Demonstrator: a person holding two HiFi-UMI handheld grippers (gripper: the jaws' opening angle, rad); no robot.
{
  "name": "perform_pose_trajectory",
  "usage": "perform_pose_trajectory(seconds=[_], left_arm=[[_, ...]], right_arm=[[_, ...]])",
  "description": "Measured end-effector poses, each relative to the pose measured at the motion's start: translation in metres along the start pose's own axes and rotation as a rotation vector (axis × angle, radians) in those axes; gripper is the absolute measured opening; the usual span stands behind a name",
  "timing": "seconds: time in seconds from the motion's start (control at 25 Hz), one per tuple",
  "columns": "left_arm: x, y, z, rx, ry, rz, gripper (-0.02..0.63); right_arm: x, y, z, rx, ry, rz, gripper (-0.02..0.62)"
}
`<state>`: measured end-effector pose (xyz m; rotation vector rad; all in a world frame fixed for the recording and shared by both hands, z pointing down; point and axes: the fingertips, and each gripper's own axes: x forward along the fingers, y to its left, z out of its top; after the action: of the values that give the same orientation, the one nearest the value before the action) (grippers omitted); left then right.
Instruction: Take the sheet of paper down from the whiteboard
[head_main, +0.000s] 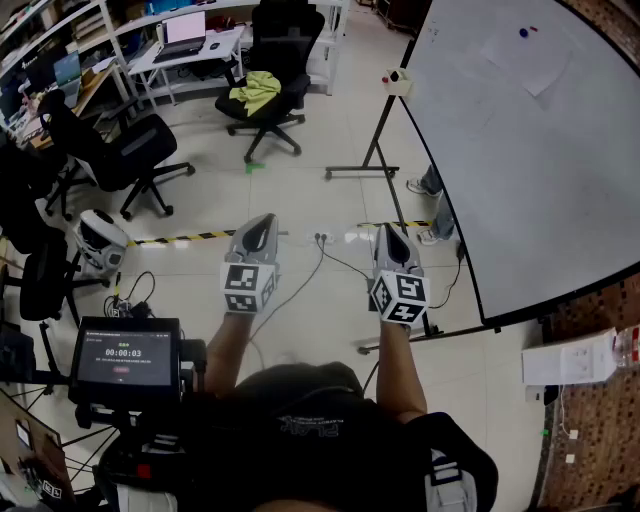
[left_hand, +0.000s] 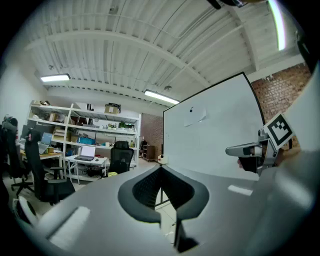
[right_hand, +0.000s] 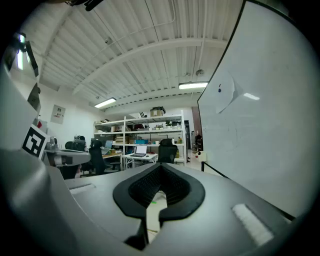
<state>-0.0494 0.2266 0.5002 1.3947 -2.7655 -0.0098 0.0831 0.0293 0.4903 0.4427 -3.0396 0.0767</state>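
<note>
While you hold both tools level, short of the large white whiteboard (head_main: 520, 190), your left tool (head_main: 262, 224) and right tool (head_main: 390, 234) each have their jaws pressed together on nothing. The white rectangular sheet of paper (head_main: 528, 58) hangs high on the whiteboard, with a small blue magnet (head_main: 523, 32) at its top edge, well apart from both tools.

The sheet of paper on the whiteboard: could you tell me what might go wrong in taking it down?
1. The sheet of paper hangs under a small blue magnet; pulling hard may tear it.
2. The left tool and right tool are shut and must open first.
3. Floor cables could trip you.
</note>
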Motion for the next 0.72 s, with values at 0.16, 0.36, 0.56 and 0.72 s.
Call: perform_pose_trajectory(seconds=[0.16, 0.36, 0.56, 0.72], left_arm=[[0.001, -0.013, -0.005, -0.023, -0.008, -0.032, 0.002], [0.004, -0.023, -0.012, -0.037, -0.024, -0.084, 0.002], [0.008, -0.024, -0.022, -0.048, -0.021, -0.107, 0.002], [0.033, -0.018, -0.015, -0.032, -0.021, -0.107, 0.002]], right_arm=[[-0.008, -0.005, -0.014, -0.006, 0.022, -0.019, 0.014], [-0.010, 0.010, -0.032, -0.024, 0.046, -0.018, 0.014], [-0.009, 0.011, -0.031, -0.032, 0.026, -0.039, 0.014], [0.016, -0.004, -0.023, -0.030, 0.032, -0.050, 0.014]])
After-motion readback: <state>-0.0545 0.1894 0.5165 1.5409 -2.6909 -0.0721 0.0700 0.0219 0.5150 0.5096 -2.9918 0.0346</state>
